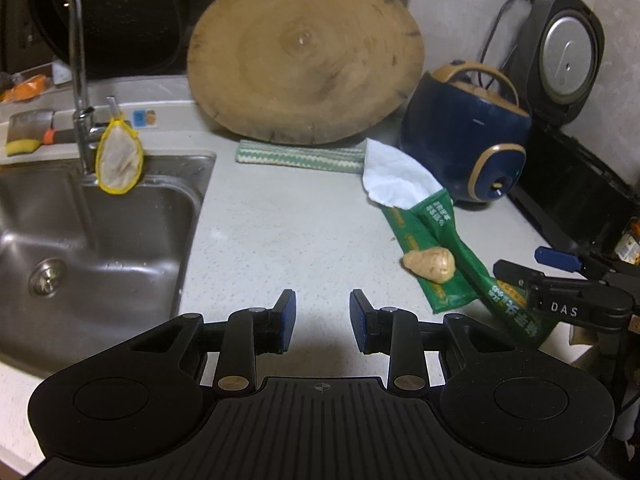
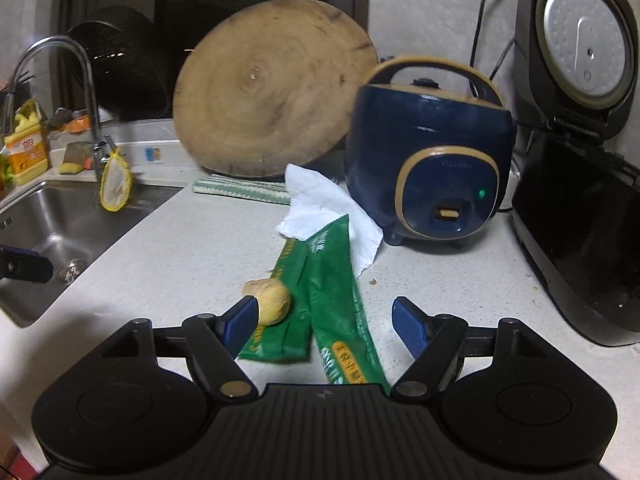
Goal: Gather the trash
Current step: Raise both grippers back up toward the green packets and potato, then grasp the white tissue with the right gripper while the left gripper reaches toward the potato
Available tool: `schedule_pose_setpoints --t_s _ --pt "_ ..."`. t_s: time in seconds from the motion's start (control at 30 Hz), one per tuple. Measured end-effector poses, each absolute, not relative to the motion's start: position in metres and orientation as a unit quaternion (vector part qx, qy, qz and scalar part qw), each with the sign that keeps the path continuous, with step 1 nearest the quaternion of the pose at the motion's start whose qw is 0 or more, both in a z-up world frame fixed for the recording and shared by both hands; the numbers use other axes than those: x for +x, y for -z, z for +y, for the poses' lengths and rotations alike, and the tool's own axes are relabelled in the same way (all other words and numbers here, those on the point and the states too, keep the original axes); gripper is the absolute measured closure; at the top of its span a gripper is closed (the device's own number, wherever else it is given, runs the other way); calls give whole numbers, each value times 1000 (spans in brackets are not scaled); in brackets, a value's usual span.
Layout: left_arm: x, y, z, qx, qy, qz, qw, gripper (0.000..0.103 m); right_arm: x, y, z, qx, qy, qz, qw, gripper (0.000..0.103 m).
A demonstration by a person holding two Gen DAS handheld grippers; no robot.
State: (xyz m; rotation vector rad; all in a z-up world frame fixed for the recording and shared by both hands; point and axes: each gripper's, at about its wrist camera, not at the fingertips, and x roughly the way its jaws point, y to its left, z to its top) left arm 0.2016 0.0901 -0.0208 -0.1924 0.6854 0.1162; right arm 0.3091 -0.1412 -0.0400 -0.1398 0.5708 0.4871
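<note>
Two glossy green wrappers (image 2: 332,292) | lumpy ginger (image 2: 272,300) | right tool (image 2: 324,320) wide-spread, empty | left tool (image 1: 322,320) parted, empty

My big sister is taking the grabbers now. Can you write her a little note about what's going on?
Left tool: open, empty, over bare counter by the sink.
Right tool: open, straddling the green wrappers; its left finger is right by the ginger piece.
White tissue lies behind the wrappers, near the blue cooker.
Done: nothing picked up yet.
Left: wrappers, ginger piece, tissue. No bin in view.
</note>
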Motion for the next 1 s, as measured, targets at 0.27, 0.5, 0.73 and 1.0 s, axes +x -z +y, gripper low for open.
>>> schedule_pose_setpoints --t_s 0.27,0.5,0.73,1.0 --pt "226 27 94 -86 -69 353 929 70 347 67 -120 -25 -258 353 899 29" --pt "231 37 105 -95 -87 368 921 70 334 75 -81 -13 -349 385 854 37" --pt "232 41 111 -100 -95 377 916 70 310 72 -55 -69 -386 362 846 38" --pt "229 55 121 -152 -88 386 906 70 341 56 -96 -80 -253 293 919 31"
